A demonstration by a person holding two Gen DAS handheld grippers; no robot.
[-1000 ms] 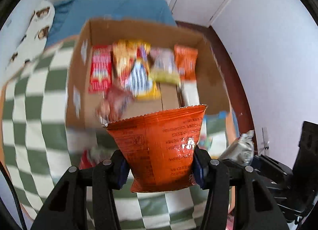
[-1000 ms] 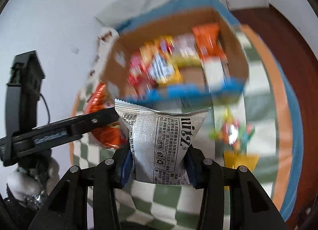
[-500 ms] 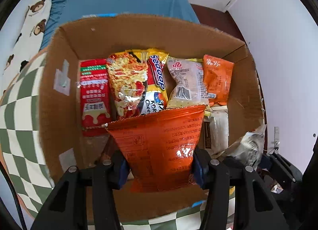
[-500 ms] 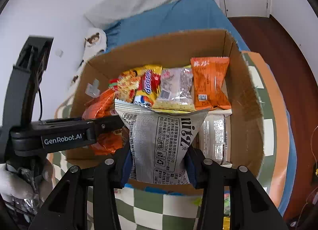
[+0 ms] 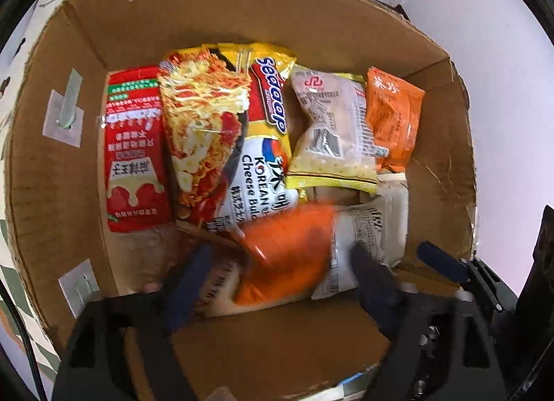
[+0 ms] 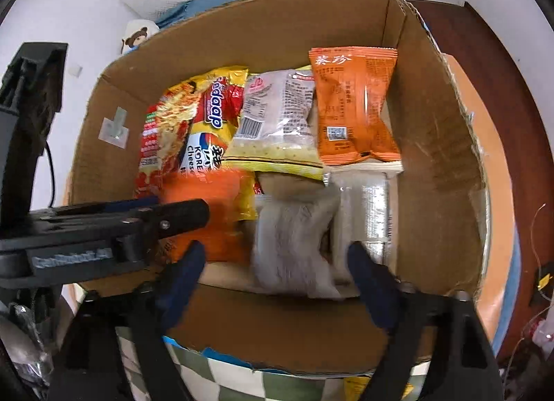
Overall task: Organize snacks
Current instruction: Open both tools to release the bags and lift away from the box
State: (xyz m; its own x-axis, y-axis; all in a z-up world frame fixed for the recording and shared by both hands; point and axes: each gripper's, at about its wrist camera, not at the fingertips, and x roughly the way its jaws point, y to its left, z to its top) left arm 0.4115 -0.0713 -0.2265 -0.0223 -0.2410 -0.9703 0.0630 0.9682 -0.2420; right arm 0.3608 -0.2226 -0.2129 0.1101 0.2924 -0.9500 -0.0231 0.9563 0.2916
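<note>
Both grippers pointed steeply down into the box [image 5: 446, 145]. The left gripper [image 5: 277, 280] had its jaws opening, and the orange bag [image 5: 287, 255] sat blurred between them at lower centre of the left view, no pad pressing it. It lay just ahead of the fingertips, its long axis running from lower left to upper right. In the right view the right gripper [image 6: 273, 273] was likewise opening, with the silver bag [image 6: 294, 245] blurred between its fingers at lower centre, free of the pads, long axis roughly top to bottom of the frame. The 2 bags lay side by side at the near edge of the box, the orange one left of the silver one, each under its own gripper.

Against the frames 1 second earlier, each gripper then clamped its bag above the checked cloth with the box farther off; now both bags were released inside the box, below the row of 5 packets [image 5: 204, 138] at the far wall.
</note>
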